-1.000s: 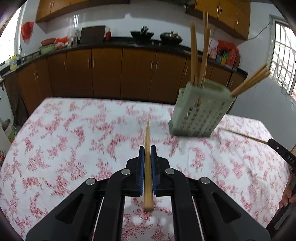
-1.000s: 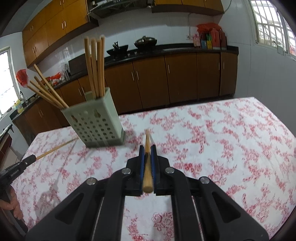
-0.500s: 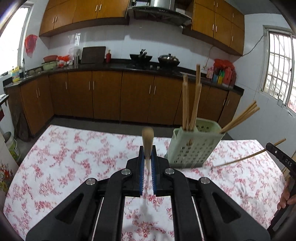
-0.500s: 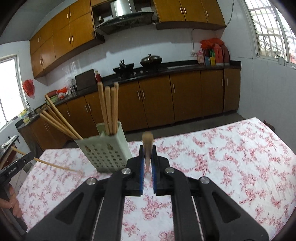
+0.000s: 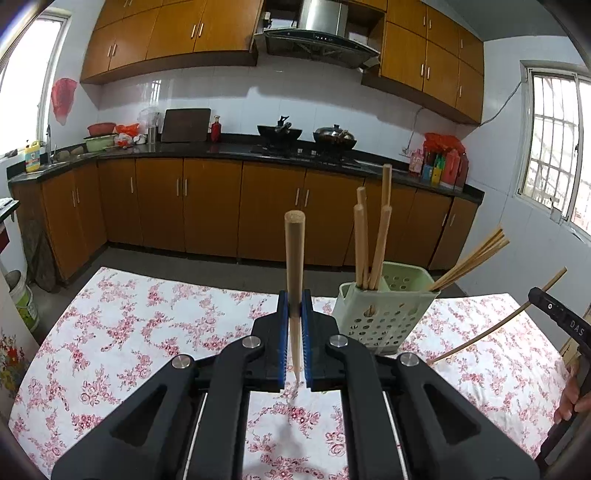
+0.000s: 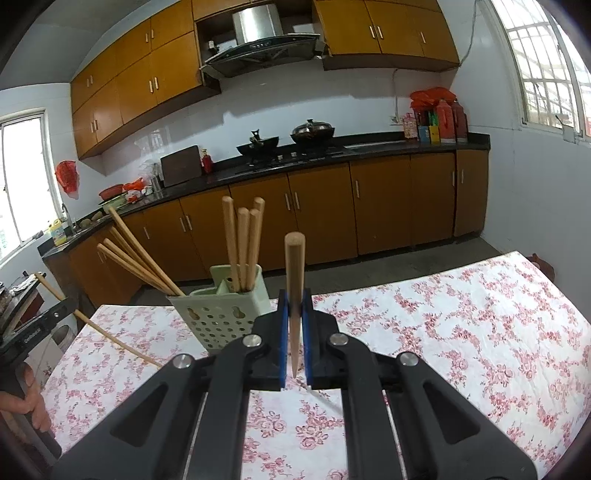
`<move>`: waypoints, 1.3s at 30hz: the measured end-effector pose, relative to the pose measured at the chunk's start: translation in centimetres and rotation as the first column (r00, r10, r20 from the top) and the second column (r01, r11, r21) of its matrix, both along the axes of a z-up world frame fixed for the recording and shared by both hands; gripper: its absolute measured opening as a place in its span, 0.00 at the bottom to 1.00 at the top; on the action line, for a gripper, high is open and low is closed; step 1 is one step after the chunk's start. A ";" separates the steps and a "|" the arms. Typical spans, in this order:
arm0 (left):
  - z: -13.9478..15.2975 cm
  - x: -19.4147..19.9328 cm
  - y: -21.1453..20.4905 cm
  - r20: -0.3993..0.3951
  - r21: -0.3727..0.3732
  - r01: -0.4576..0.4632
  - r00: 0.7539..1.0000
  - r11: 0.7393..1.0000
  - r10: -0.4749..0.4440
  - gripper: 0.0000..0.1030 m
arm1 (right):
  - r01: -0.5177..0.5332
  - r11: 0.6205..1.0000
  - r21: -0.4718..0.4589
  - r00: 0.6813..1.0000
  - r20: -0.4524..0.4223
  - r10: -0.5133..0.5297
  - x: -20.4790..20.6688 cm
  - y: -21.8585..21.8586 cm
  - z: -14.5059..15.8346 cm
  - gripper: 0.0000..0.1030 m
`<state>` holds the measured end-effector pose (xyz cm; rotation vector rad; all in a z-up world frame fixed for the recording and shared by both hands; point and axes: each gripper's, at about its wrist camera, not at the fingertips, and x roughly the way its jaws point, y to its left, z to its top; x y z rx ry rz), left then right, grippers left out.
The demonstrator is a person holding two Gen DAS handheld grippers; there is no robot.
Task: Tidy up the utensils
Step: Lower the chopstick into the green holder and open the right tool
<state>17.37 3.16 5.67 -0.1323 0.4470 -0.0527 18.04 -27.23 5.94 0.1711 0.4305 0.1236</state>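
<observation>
Filling the background is a kitchen with orange-brown wall cabinets, white tiles and a steel range hood. Below them a long black counter runs over brown cupboard doors, and on it stand a wok and a lidded pot. One barred window is on the right wall.

Nearer is the table, covered with a white cloth with red flowers. On the cloth stands a pale green holder with holes. Four chopsticks stand upright in one compartment, and several others lean outward from another.

The left gripper pinches one chopstick between its blue pads, thick end up, just left of the holder. The right gripper pinches a second chopstick the same way, just right of the holder.
</observation>
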 end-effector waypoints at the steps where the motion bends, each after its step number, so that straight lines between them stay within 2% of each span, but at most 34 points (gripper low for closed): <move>1: 0.2 0.0 0.0 0.005 0.001 0.003 1.000 1.000 -0.003 0.07 | -0.010 1.000 0.002 1.000 0.006 0.010 -0.1 0.1 0.4 0.08; 9: 4.1 -1.3 -1.8 0.075 -0.032 0.084 0.994 0.996 -0.081 0.07 | -0.109 0.993 0.050 0.993 0.054 0.106 -1.3 0.7 4.7 0.08; 13: 7.1 -1.9 -3.1 0.145 -0.034 0.119 0.983 0.992 -0.113 0.07 | -0.141 0.988 0.065 0.985 0.109 0.133 -2.1 1.0 7.3 0.08; 17: 9.5 -1.6 -4.6 0.207 -0.015 0.130 0.970 0.991 -0.124 0.07 | -0.148 0.987 0.059 0.977 0.167 0.136 -1.9 1.6 9.7 0.08; 21: 11.0 -0.3 -5.9 0.255 -0.006 0.117 0.960 0.993 -0.111 0.07 | -0.141 0.988 0.055 0.972 0.197 0.128 -0.9 2.3 10.8 0.08; 27: 10.3 2.8 -6.9 0.280 -0.029 0.064 0.958 0.998 -0.054 0.07 | -0.117 0.993 0.020 0.978 0.173 0.112 2.4 3.7 9.9 0.08; 39: 5.7 6.4 -7.1 0.195 -0.040 0.031 0.981 0.999 -0.023 0.07 | -0.114 0.993 0.028 0.991 0.081 0.111 7.4 4.7 6.3 0.08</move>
